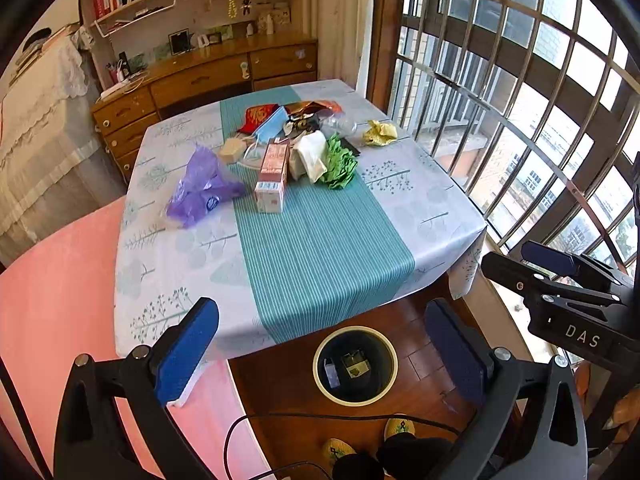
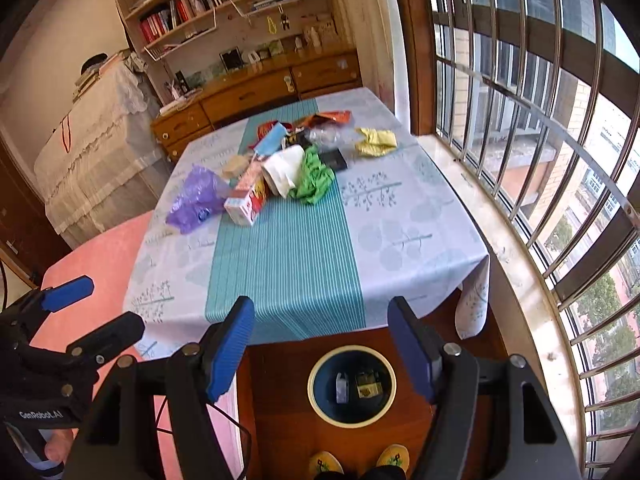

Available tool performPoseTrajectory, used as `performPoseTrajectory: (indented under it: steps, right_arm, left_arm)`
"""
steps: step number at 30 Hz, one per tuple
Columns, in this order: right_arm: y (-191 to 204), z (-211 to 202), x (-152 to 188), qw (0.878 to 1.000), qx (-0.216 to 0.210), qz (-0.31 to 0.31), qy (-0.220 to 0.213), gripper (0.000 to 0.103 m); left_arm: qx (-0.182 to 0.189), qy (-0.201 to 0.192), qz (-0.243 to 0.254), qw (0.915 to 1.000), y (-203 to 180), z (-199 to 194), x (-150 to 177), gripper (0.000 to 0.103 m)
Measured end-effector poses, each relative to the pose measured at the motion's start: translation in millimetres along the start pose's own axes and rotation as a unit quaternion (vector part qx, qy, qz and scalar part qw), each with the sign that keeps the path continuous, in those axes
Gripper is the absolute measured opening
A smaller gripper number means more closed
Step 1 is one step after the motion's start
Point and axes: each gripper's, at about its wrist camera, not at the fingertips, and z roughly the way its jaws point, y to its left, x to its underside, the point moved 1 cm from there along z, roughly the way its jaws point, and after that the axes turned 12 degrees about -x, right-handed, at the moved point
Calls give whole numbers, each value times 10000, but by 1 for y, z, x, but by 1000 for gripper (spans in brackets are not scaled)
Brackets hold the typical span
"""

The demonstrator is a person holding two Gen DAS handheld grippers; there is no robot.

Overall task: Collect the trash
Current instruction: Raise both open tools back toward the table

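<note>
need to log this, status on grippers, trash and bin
Left gripper and right gripper open, empty, above the bin. Trash pile waits on the table. Bin holds a few items. Path clear.

So the surface [image 1: 420, 200] has this pale cloth with grey-blue tree prints and a teal-and-white striped band down the middle, the trash is a purple bag [image 1: 200, 190], green crumpled paper [image 1: 340, 164], a yellow wad [image 1: 380, 133], and the bin [image 1: 320, 376] is cream-rimmed, dark inside.
</note>
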Motion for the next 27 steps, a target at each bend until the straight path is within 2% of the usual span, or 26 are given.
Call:
performPoseTrajectory:
  steps: [6,13,16,21,27]
  right_arm:
    - [9,-4,-16,9999,1,-10,-155,69]
    - [13,12,-37,9999,-82,-117,-47,70]
    - [10,26,-49,9997,-151,-193,75,69]
    - [-4,61,-74,9984,-382,-295,307,70]
    - [-36,117,-112,9936,-793,-383,708,70]
  left_arm:
    - [-115,-255,107,9996,6,-8,-16,102]
    - [-329,-415,258,9983,9,0,-33,100]
    - [-335,-332,203,9987,11,12,-42,94]
    - [-437,-122,-47,9990,13,43,-63,94]
    - [-636,240,-410,9968,5,94,-104,77]
